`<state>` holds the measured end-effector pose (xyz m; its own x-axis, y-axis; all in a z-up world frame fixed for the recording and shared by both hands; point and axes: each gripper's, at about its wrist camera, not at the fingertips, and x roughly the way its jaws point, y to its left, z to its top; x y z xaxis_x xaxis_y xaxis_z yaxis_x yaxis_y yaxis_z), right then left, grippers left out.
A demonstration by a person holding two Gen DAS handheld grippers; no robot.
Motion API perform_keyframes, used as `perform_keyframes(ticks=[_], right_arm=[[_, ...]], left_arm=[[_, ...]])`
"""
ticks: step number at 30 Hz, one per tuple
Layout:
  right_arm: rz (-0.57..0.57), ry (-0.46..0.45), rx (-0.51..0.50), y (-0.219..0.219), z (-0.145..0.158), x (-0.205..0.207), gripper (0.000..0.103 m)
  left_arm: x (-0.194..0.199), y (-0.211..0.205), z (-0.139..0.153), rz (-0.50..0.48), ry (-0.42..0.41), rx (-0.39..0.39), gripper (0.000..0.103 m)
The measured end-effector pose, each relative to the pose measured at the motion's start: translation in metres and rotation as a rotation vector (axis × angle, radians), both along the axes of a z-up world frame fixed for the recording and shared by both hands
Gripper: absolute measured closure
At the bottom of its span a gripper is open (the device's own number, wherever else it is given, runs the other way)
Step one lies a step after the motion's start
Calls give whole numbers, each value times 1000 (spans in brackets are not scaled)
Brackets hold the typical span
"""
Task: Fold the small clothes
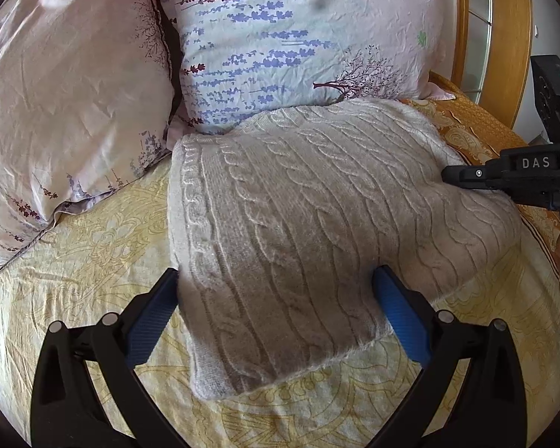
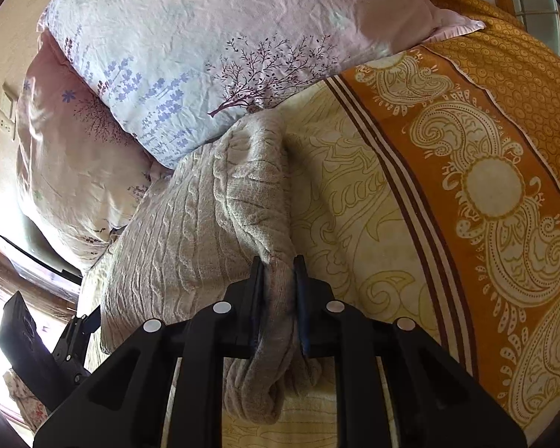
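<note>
**Two grippers working a knit sweater on a bed**

A grey cable-knit sweater (image 1: 280,201) is lying folded on a yellow patterned bedsheet (image 1: 74,254), its far edge touching two floral pillows (image 1: 280,37). The left gripper (image 1: 276,310) is standing wide, its blue pads on either side of the sweater's near end, not pressing it. The right gripper (image 2: 279,291) is pinching a bunched fold of the sweater's edge between narrow jaws. An orange paisley border (image 2: 485,186) is running along the sheet's side.
</note>
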<state>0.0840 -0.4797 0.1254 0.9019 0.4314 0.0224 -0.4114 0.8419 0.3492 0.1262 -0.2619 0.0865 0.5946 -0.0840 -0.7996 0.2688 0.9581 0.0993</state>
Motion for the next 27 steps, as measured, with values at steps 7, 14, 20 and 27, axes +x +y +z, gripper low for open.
perform_keyframes(ticks=[7,14,20,27], right_arm=[[13,-10,68,-15,-2,-14,54],[170,67,166,-24,4,6,37],[203,103,163,-14,11,24,37],[270,102,140,2,12,33,49]], left_arm=[[9,72,30,127,-7,-279,2],[51,119,6,227,195,-500,2],[74,116,-21,244,308,-643,2],[88,88,-25,182,327,-673,17]])
